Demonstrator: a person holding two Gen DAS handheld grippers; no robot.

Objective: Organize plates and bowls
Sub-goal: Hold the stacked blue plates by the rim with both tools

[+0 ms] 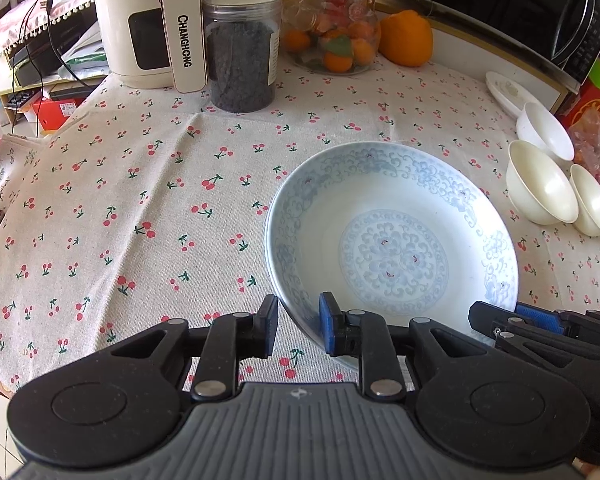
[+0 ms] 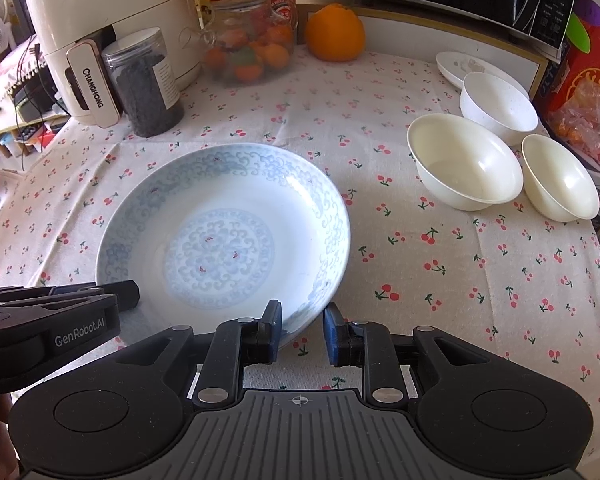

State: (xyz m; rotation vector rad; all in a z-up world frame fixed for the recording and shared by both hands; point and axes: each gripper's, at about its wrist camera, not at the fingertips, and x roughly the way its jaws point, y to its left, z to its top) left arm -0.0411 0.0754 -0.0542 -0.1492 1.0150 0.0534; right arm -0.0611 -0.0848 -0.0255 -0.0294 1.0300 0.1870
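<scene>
Both my tools straddle the plate point(image 1: 392, 232) rim, left tool point(image 1: 299, 326) and right tool point(image 2: 302, 332) seemingly not clenched; I should clench evenly, then lift level

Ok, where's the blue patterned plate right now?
The blue patterned plate sits on the cherry tablecloth, left of the three white bowls, its near rim between both grippers' fingers.
</scene>
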